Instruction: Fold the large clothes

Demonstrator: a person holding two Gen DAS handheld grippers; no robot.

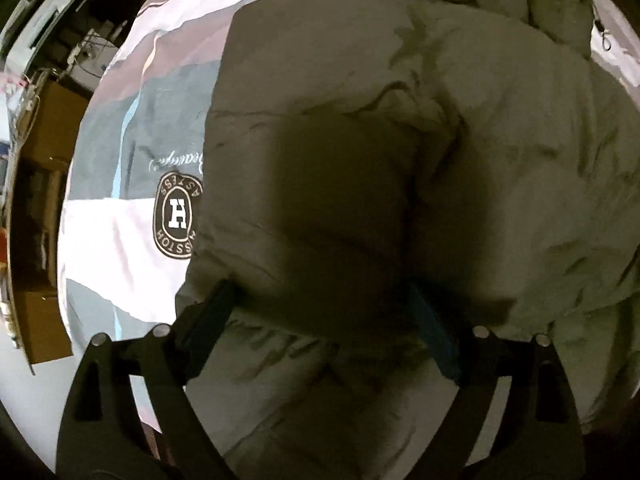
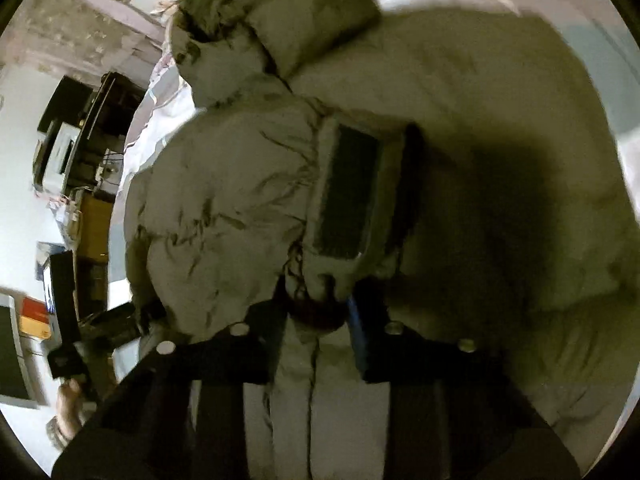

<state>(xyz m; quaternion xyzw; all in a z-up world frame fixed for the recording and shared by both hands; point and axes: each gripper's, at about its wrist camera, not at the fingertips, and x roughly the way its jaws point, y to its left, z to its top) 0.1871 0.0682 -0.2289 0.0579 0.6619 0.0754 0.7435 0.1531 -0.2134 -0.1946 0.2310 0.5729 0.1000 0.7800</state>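
Olive-drab padded cloth fills both wrist views: the big puffy jacket (image 1: pixel 420 140) lies spread on the bed cover (image 1: pixel 120 224), a pale sheet with grey blocks and a round badge (image 1: pixel 176 216) printed on it. Its fur-edged hood (image 2: pixel 248 12) lies at the far end in my right view.

My right gripper (image 2: pixel 320 312) is clenched on a bunched edge of the jacket, just below the dark rectangular patch (image 2: pixel 348 196); the cloth gathers between the pads. My left gripper (image 1: pixel 324 320) stands wide apart, pointing down over the quilted body, with nothing pinched; whether its fingers (image 1: pixel 216 312) press into the padding I cannot tell.

I judge that I am early in a fold: one hand has its hold, the other has not. Next I would need to close the left on a matching edge, then lift both together and carry that side across the body. The stuffing is thick and slippery, so a shallow bite may slide out.
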